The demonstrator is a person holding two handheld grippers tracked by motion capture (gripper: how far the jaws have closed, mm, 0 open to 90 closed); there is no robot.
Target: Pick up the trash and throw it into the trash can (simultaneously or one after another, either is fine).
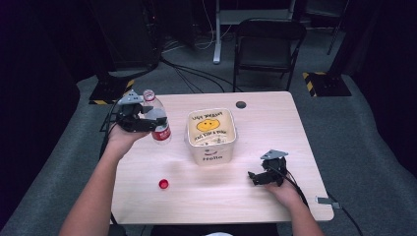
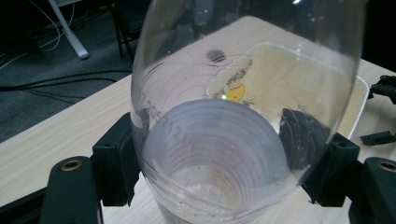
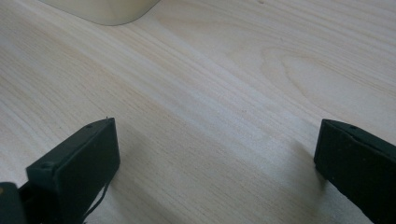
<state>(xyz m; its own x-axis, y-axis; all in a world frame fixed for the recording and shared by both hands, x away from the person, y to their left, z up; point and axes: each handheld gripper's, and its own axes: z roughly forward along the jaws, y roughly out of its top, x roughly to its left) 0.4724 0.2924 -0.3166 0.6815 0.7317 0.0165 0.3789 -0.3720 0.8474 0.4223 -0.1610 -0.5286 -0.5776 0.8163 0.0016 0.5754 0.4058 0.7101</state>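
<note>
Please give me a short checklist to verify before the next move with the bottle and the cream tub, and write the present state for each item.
1. Left gripper shut on the clear plastic bottle: ok, both pads press on its sides in the left gripper view.
2. Bottle cap off: ok, the red cap lies on the table and the neck is open.
3. Bottle clear of the table: cannot tell from these views.
4. Cream tub open and upright beside the bottle: ok.
5. Right gripper out of the way: ok, it rests open on the table, right of the tub, with nothing between its jaws.
6. Liquid in the bottle: cannot tell.
</note>
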